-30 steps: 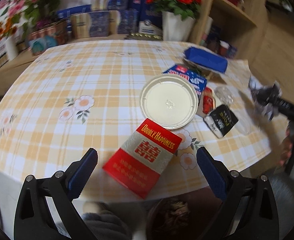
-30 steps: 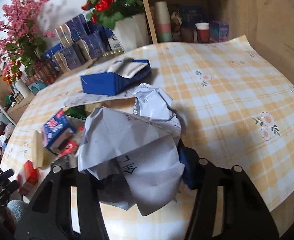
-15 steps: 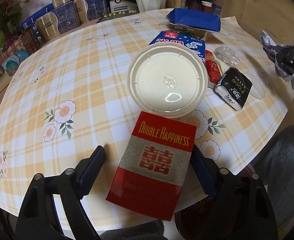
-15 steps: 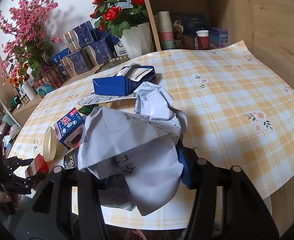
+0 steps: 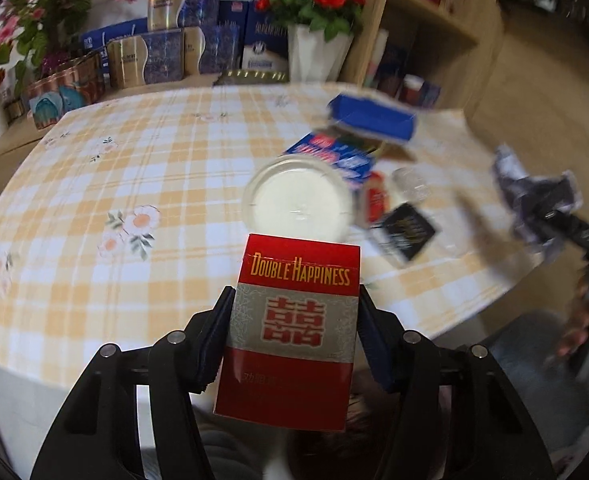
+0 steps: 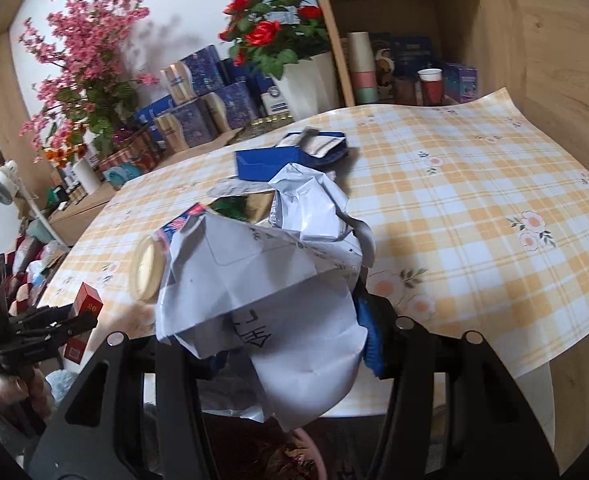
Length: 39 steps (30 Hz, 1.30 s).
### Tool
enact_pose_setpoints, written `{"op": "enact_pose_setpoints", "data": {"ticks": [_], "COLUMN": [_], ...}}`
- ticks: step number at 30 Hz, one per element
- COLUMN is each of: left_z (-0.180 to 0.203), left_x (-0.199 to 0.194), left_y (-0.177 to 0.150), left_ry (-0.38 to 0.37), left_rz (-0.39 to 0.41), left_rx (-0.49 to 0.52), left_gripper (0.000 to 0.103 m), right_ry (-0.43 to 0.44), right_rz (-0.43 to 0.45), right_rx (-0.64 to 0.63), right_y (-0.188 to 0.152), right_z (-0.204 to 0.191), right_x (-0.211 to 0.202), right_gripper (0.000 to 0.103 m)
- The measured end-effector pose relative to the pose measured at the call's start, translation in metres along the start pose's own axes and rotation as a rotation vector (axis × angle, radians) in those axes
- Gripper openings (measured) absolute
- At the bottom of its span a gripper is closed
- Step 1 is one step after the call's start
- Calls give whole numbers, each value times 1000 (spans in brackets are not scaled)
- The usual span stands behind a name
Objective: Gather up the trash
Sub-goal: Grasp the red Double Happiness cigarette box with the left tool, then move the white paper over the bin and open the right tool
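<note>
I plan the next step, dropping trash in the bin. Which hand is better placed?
Right, probably. Its tongs grip crumpled paper directly above the bin. The left tongs are closing on the red pack.

Your red carton (image 5: 290, 332): "Double Happiness" face up, lifted off the checked table (image 5: 134, 184), near its front edge | your crumpled white paper (image 6: 262, 292): bunched, raised over that table's edge | white round lid (image 5: 298, 204): flat on table, mid-right.

Round lid (image 5: 300, 204) on table (image 5: 174, 152), behind cigarette pack (image 5: 294, 328); box (image 5: 372, 120) farther back.
</note>
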State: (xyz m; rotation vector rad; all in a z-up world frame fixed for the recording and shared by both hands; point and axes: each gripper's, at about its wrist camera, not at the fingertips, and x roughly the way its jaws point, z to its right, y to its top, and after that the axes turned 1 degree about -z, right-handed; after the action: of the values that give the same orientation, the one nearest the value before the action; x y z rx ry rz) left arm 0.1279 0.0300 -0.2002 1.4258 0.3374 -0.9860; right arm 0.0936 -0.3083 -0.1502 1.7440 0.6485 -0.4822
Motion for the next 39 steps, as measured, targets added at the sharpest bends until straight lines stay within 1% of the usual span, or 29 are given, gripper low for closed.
{"op": "enact_pose_setpoints", "data": {"ticks": [2, 6, 8, 10, 12, 17, 21, 24, 27, 29, 32, 35, 38, 39], "left_z": [11, 23, 28, 33, 36, 31, 32, 31, 29, 26, 23, 23, 24, 25], "left_x": [-14, -37, -50, -59, -65, -72, -76, -75, -71, -69, -68, -69, -68, -67], "left_y": [-11, -28, -36, -43, -50, -62, -69, -74, -78, -79, -80, -81, -81, -81], "left_ry": [-9, -42, -49, -41, -37, -32, -34, -36, -41, -42, -46, -47, -47, -48], "left_rz": [31, 50, 68, 87, 97, 121, 128, 119, 100, 92, 85, 84, 77, 76], "left_rx": [-10, -55, -55, -38, -31, -60, -61, -68, -88, -100, -111, -112, -107, -105], "left_gripper": [57, 57, 57, 57, 57, 57, 57, 57, 57, 57, 57, 57, 57, 57], "right_ry": [21, 70, 109, 129, 154, 214, 259, 248, 238, 225, 213, 200, 201, 199], "right_rz": [-6, -10, -22, -34, -58, -112, -187, -249, -308, -333, -345, -346, -340, -336], "right_rx": [-7, -31, -46, -62, -77, -95, -137, -177, -186, -194, -180, -157, -146, -147], "right_y": [-5, -15, -23, -31, -44, -78, -104, -120, -129, -134, -139, -140, -139, -139], "right_z": [-7, -22, -29, -38, -46, -66, -84, -91, -94, -95, -92, -87, -86, -87], "right_x": [-4, -16, -22, -25, -27, -31, -27, -18, -7, -1, 3, 6, 8, 8], "right_gripper": [53, 53, 53, 53, 53, 53, 53, 54, 54, 54, 55, 58, 65, 70]}}
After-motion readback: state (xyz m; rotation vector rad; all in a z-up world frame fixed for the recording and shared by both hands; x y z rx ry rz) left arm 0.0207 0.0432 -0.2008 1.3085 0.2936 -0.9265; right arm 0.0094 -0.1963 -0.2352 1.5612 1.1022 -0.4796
